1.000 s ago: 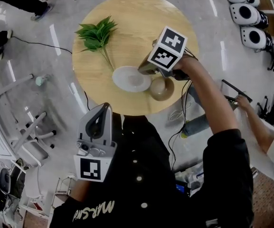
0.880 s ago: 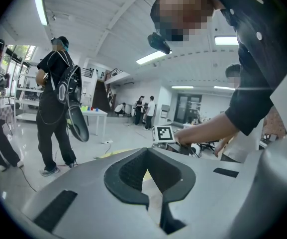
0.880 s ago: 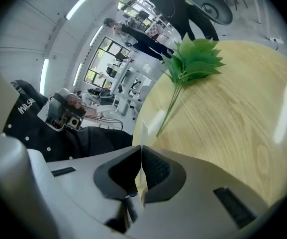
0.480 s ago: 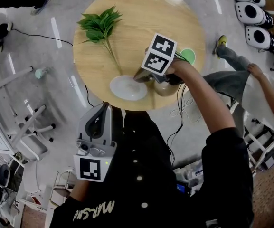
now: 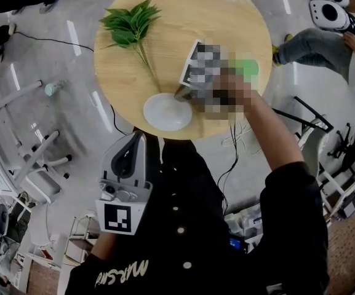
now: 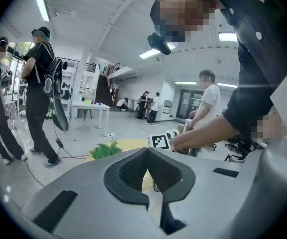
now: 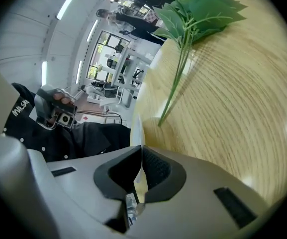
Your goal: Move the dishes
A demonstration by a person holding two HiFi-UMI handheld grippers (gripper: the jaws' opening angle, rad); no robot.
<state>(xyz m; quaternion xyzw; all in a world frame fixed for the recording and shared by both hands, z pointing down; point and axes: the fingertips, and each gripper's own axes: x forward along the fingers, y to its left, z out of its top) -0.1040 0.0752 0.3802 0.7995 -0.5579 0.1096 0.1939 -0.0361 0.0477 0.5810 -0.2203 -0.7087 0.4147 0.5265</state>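
Note:
A white plate (image 5: 165, 113) lies on the round wooden table (image 5: 226, 17), close to its near edge. My right gripper (image 5: 181, 94) is shut on the plate's right rim. In the right gripper view the plate (image 7: 136, 129) shows edge-on between the pads of the right gripper (image 7: 139, 156). My left gripper (image 5: 131, 141) hangs off the table in front of my body, shut and holding nothing. From the left gripper (image 6: 150, 169) I look across at the table. The brown bowl seen earlier does not show now.
A green leafy sprig (image 5: 130, 22) lies on the table's far left, its stem reaching toward the plate. A green round thing (image 5: 247, 70) sits at the table's right edge. People stand around the room, and white chairs (image 5: 29, 158) stand left of the table.
The right gripper has pulled the plate closer to the table's near edge. The brown bowl beside it has gone out of sight. A green thing has come into view on the right.

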